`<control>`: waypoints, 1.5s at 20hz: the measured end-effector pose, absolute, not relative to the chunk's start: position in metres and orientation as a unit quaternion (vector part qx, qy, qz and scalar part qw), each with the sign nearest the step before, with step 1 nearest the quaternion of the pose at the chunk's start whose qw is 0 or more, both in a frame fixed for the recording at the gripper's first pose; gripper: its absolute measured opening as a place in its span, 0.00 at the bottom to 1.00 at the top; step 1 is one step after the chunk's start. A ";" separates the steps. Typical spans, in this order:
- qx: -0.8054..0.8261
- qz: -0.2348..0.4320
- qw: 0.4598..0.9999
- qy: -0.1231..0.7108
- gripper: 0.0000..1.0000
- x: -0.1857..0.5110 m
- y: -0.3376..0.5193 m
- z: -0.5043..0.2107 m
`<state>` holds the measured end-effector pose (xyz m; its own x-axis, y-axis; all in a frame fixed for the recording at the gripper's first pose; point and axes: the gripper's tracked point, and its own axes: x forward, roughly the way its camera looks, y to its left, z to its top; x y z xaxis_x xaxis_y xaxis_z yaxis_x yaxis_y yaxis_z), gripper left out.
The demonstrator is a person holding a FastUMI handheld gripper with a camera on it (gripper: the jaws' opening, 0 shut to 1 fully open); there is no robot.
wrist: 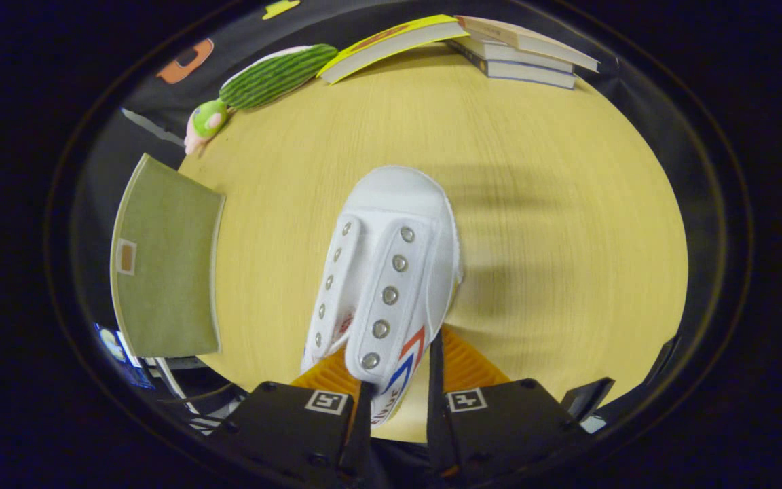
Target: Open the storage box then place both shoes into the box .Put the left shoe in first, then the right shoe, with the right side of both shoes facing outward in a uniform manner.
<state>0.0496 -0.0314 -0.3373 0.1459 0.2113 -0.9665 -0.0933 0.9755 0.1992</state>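
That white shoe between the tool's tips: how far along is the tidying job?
Early to midway, it seems. In hand: the tool grips a white shoe by its side wall, toe pointing away over the table. The green box stands just off the table's edge, its lid looking shut; whether it holds a shoe I can't tell. Left: getting this shoe into the box.

No lettering reads clearly (the shoe side print stays illegible).

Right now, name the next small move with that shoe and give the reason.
Probably carry the white shoe toward the green box lying to its side. The gripper appears closed on the shoe's side panel, toe pointing away over the wooden table.
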 end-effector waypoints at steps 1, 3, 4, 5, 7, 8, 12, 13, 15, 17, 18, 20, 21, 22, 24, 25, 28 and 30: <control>0.056 0.091 0.759 0.642 0.37 0.052 -0.034 -0.336; 0.097 0.076 0.762 0.636 0.16 0.057 -0.036 -0.333; 0.117 0.080 0.754 0.642 0.06 0.053 -0.027 -0.333; 0.131 0.080 0.751 0.642 0.06 0.051 -0.024 -0.332; 0.151 0.081 0.748 0.642 0.06 0.045 -0.015 -0.325; 0.161 0.081 0.747 0.640 0.06 0.043 -0.010 -0.319; 0.152 0.102 0.759 0.624 0.06 0.035 0.019 -0.275; 0.154 0.110 0.764 0.617 0.06 0.033 0.031 -0.257; 0.156 0.134 0.774 0.599 0.06 0.031 0.058 -0.217; 0.150 0.154 0.788 0.576 0.06 0.036 0.089 -0.175; 0.147 0.162 0.795 0.566 0.06 0.040 0.105 -0.155; 0.136 0.178 0.807 0.547 0.06 0.045 0.144 -0.122; 0.129 0.187 0.809 0.542 0.06 0.048 0.163 -0.112; 0.121 0.194 0.809 0.542 0.06 0.049 0.182 -0.107; 0.105 0.202 0.805 0.548 0.06 0.052 0.216 -0.108; 0.100 0.204 0.802 0.553 0.06 0.053 0.231 -0.112; 0.086 0.205 0.788 0.574 0.06 0.054 0.270 -0.134; 0.070 0.200 0.781 0.588 0.06 0.053 0.283 -0.154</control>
<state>0.0531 0.2825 -0.1544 0.2288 0.3941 -0.8901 -0.2299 0.9104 0.3439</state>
